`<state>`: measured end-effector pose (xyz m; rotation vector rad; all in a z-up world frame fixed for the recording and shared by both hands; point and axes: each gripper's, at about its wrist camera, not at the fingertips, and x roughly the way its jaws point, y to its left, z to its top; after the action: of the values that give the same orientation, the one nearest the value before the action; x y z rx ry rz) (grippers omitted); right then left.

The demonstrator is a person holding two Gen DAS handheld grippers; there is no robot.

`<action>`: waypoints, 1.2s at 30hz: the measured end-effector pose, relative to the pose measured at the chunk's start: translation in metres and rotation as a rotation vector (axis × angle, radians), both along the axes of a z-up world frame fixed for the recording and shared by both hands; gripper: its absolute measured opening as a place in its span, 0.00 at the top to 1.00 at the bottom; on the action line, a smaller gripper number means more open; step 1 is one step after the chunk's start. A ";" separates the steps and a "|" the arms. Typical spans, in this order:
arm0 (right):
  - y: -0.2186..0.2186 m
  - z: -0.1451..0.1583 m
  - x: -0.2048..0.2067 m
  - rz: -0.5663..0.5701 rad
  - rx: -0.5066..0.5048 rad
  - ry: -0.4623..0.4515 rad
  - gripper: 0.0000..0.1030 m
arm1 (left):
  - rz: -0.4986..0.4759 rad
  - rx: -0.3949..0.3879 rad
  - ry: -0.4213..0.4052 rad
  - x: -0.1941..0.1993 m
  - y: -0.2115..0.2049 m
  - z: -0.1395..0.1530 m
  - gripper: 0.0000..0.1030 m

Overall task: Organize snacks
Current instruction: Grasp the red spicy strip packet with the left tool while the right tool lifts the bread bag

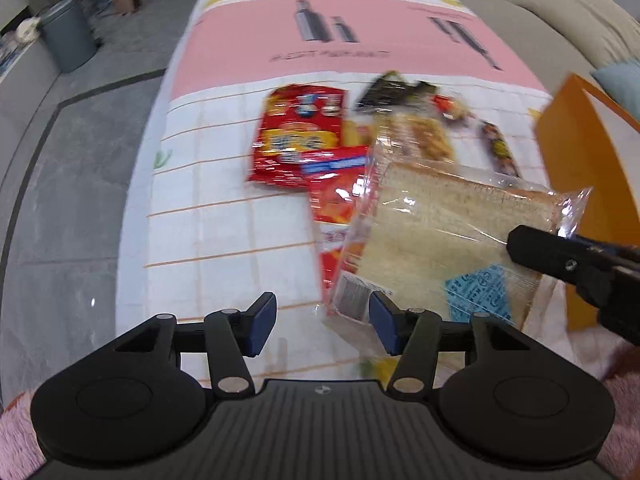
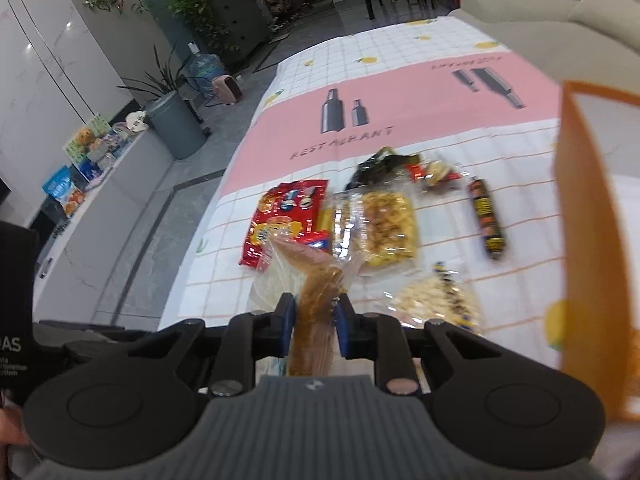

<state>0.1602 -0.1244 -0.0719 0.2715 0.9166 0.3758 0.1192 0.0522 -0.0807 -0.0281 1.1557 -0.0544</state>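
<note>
A clear bag of sliced bread (image 1: 432, 232) hangs above the table, tilted, with my right gripper (image 2: 314, 320) shut on its edge; that gripper enters the left wrist view from the right (image 1: 518, 246). My left gripper (image 1: 323, 320) is open just below the bag's lower corner, with nothing pinched between its blue pads. On the cloth beyond lie a red snack bag (image 1: 296, 136) (image 2: 280, 216), a yellow snack pack (image 2: 390, 224), a dark sausage stick (image 2: 486, 216), a black packet (image 2: 380, 164) and a clear bag of pale snacks (image 2: 436, 300).
An orange paper bag (image 2: 592, 220) (image 1: 580, 160) stands upright at the table's right side. The table's left edge (image 2: 224, 216) drops to a grey floor. A grey bin (image 2: 176, 124) and plants stand far left. A beige sofa (image 2: 560, 12) lies behind.
</note>
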 end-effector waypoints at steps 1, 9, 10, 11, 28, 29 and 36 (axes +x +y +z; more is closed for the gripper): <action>-0.003 0.004 -0.003 -0.005 -0.015 0.004 0.82 | -0.021 0.000 0.001 -0.002 -0.007 0.001 0.39; -0.018 0.032 -0.026 -0.002 -0.099 0.051 0.82 | -0.122 -0.042 0.077 -0.014 -0.046 -0.021 0.51; -0.017 0.028 -0.027 -0.010 -0.112 0.056 0.82 | -0.122 -0.039 0.086 -0.015 -0.048 -0.023 0.54; -0.016 0.023 -0.026 -0.019 -0.118 0.063 0.82 | -0.121 -0.041 0.088 -0.017 -0.048 -0.025 0.55; -0.022 -0.011 -0.019 -0.074 -0.081 0.131 0.79 | -0.086 -0.125 0.061 -0.015 -0.025 -0.024 0.52; -0.022 -0.009 -0.019 -0.075 -0.077 0.124 0.79 | -0.084 -0.129 0.041 -0.013 -0.023 -0.021 0.46; -0.026 -0.001 -0.005 -0.091 -0.074 0.064 0.80 | 0.006 -0.115 -0.025 0.022 -0.005 -0.012 0.35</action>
<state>0.1549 -0.1507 -0.0724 0.2577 0.9749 0.2497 0.1407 0.0475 -0.0931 -0.1320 1.1269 -0.1156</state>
